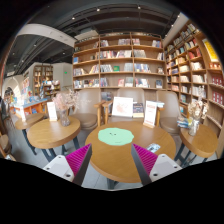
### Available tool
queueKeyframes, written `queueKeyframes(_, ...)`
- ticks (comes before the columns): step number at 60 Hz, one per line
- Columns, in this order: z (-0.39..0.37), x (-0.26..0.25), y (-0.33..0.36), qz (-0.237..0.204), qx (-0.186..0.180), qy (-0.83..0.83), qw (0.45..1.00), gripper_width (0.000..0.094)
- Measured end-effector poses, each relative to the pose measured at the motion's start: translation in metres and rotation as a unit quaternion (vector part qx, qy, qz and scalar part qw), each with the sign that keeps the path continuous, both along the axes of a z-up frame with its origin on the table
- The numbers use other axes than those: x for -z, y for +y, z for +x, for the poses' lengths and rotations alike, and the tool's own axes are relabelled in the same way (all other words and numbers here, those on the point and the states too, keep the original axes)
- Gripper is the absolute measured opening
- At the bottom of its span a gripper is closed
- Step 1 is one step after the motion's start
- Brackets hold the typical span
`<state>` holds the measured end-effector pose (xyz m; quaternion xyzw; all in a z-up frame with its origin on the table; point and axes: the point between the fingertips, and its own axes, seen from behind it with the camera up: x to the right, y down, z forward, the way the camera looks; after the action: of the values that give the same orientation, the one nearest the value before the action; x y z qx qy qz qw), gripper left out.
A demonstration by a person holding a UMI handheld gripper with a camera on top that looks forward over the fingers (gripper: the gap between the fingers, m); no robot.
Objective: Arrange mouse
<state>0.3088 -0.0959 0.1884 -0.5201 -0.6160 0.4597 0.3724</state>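
A round wooden table (118, 160) stands just ahead of my fingers. A round green mouse mat (115, 136) lies at its middle. A small white and blue mouse (153, 148) lies on the table to the right of the mat, just beyond my right finger. My gripper (111, 163) is open and empty, raised above the near edge of the table. Its magenta pads (79, 159) show at either side, wide apart.
Tall bookshelves (120, 62) fill the back and right walls. A second round table (52, 132) stands to the left and another (202, 140) to the right. White signs (123, 106) and chairs stand behind the near table. Grey floor shows below the table's edge.
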Motion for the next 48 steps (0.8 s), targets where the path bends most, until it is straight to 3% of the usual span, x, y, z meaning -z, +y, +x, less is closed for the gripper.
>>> queueKeyframes(29,-0.030,0.067,0.140,0.045,0.113,-0.048,0.991,0.0815)
queueKeyframes(48,-0.046,0.111,0.159,0.051,0.121,-0.086,0.988,0.0810)
